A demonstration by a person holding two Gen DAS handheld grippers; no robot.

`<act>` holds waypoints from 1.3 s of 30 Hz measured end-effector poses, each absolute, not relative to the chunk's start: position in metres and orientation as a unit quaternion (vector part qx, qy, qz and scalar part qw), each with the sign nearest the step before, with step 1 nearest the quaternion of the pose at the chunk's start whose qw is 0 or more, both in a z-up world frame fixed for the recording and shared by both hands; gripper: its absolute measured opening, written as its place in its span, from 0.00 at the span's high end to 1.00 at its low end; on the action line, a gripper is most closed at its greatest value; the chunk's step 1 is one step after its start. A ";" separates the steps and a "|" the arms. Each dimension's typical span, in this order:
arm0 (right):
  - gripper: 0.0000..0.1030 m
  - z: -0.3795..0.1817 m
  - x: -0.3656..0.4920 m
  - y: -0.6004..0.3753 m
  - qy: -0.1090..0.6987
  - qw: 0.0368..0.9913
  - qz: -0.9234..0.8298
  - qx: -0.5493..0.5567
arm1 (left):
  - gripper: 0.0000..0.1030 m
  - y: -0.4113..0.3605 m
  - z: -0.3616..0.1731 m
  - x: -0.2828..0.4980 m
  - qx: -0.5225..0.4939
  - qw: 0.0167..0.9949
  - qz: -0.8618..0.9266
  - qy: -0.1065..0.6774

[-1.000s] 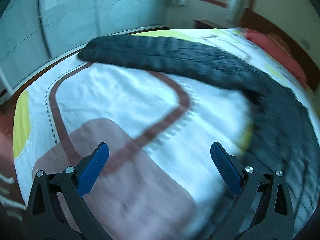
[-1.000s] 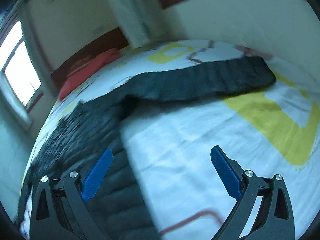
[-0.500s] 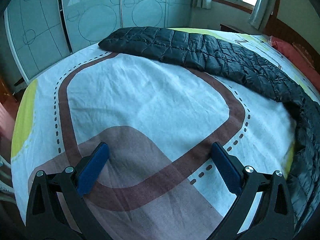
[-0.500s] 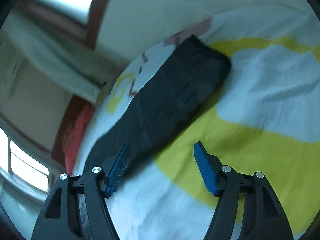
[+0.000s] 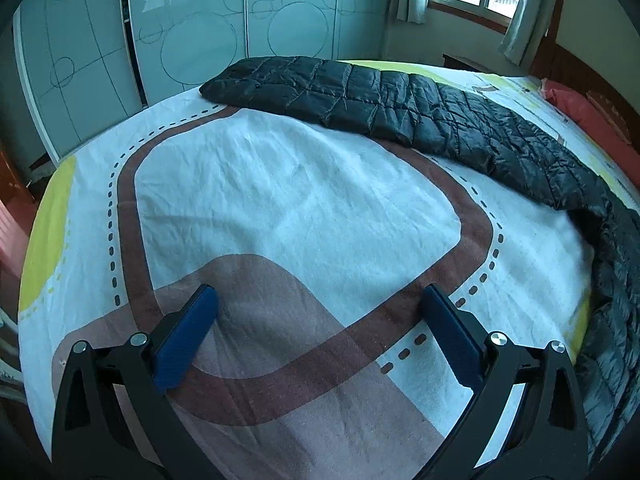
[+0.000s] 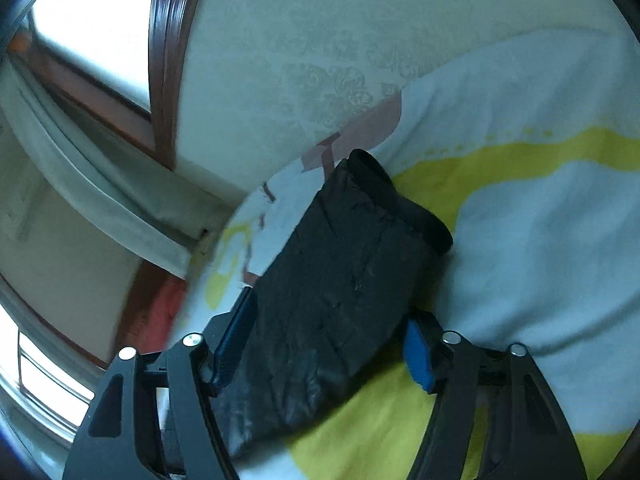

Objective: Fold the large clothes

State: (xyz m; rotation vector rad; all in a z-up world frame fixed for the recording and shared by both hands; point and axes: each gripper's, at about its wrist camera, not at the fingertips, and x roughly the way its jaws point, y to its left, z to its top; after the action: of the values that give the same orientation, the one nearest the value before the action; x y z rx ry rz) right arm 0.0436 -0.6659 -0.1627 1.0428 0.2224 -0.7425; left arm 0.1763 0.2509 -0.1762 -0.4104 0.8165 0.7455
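Note:
A black quilted puffer jacket lies spread on the bed, one sleeve reaching to the far left and the body curving down the right side. My left gripper is open and empty, low over the patterned sheet, well short of the jacket. In the right wrist view the other sleeve with its knit cuff lies between the blue pads of my right gripper. The jaws stand either side of the sleeve, still apart, and the view is tilted.
The bed sheet is white with brown and yellow shapes. Glass wardrobe doors stand beyond the bed's far edge. Red pillows lie at the right. A wall and window frame are close behind the sleeve.
My right gripper has swung toward the sleeve end and moved over it, its jaws narrowing around it. My left gripper has steadied, with the jacket sleeve now farther ahead.

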 end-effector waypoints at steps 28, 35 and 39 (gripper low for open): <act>0.89 -0.015 0.281 -0.312 0.216 0.956 -0.040 0.196 | 0.02 0.248 -0.182 0.178 -0.181 0.833 0.359 0.379; 0.89 -0.037 0.326 -0.214 0.272 0.947 0.034 0.169 | 0.02 0.248 -0.182 0.178 -0.178 0.835 0.361 0.376; 0.89 -0.055 0.341 -0.168 0.303 0.940 0.061 0.145 | 0.02 0.249 -0.183 0.178 -0.180 0.836 0.359 0.373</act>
State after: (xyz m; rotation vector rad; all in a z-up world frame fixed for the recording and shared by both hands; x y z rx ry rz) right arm 0.3408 -0.1683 -0.0547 0.2954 0.6192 0.1250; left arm 0.1777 0.2489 -0.1831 -0.3803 0.7905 0.7609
